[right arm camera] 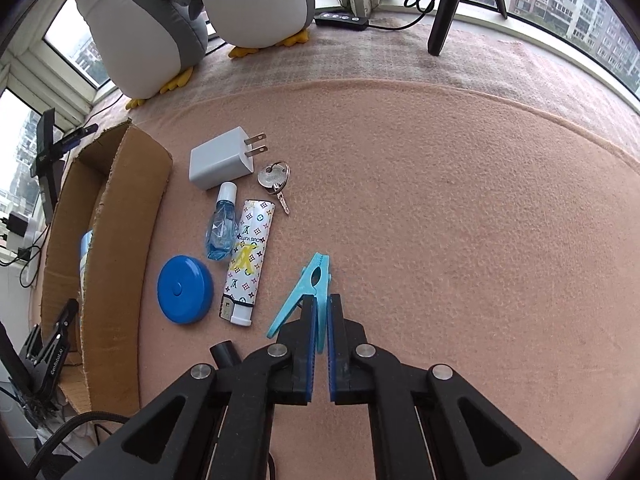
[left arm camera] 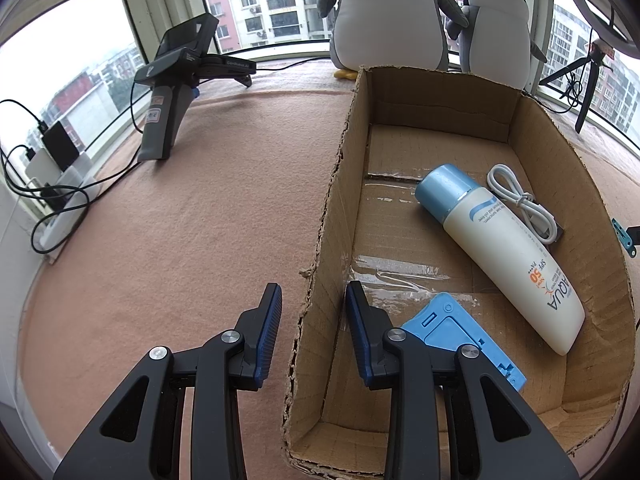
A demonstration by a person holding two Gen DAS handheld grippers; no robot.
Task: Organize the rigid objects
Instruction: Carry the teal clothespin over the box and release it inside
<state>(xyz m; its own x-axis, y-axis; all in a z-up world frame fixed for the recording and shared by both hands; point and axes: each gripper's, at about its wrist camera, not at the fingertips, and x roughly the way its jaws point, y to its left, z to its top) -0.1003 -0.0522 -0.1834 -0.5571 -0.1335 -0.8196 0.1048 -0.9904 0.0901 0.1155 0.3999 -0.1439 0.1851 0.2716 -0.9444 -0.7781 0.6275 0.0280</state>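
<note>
Right hand-held gripper (right arm camera: 319, 320) pinches clothespin (right arm camera: 310, 280) beside lighter (right arm camera: 248, 264).

In the left wrist view, the right finger of the left gripper (left arm camera: 314, 330) is covering the near corner of the blue flat case (left arm camera: 460, 332), and the cardboard box (left arm camera: 320, 240) is running off the bottom edge. The larger plush penguin (left arm camera: 388, 12) is losing its head to the top edge. In the right wrist view, the clothespin (right arm camera: 306, 292) is disappearing at its near end between the closed pads of the right gripper (right arm camera: 320, 312); whether they are pressing it is not showing. The box wall (right arm camera: 120, 240) is hiding all but a sliver of a pale bottle (right arm camera: 85, 256). Both penguins (right arm camera: 140, 28) are being cropped at the top.
</note>
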